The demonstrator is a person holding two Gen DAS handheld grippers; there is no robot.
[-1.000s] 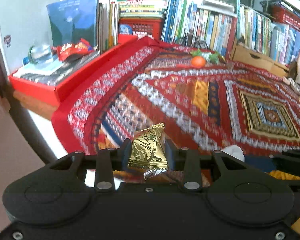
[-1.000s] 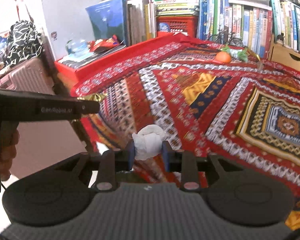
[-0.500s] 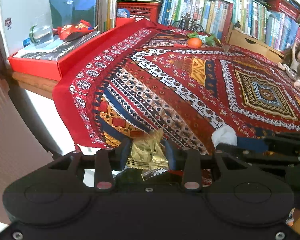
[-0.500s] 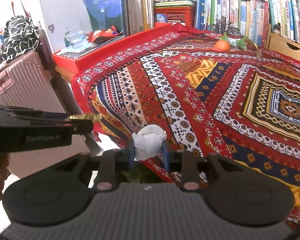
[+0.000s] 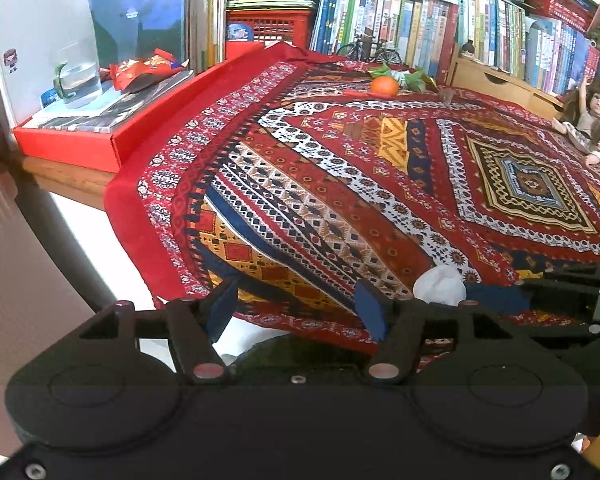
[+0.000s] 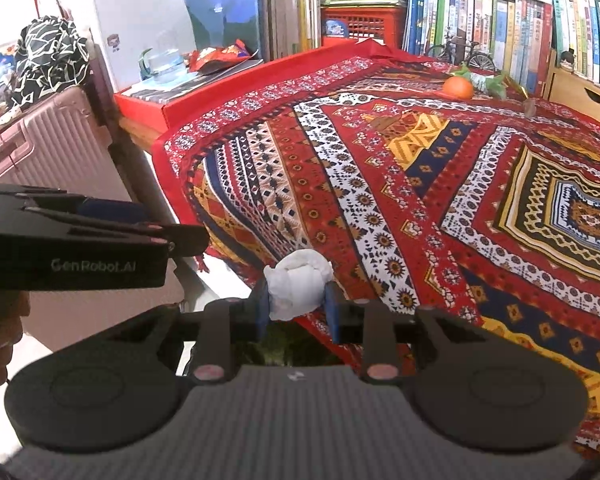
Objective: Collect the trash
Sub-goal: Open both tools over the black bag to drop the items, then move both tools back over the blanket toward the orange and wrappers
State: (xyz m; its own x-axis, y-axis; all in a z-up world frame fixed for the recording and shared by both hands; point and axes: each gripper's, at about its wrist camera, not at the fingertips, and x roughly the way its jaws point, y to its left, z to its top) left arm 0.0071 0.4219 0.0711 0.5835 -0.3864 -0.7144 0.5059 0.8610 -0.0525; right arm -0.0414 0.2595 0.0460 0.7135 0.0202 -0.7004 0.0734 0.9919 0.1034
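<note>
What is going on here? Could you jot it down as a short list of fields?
setting: table under a patterned cloth, books behind
left gripper: jaws opening, nothing between them
right gripper: shut on a white paper wad
beneath the grippers: something dark, too hidden to name
other things: orange, red snack bag, glass mug, doll
</note>
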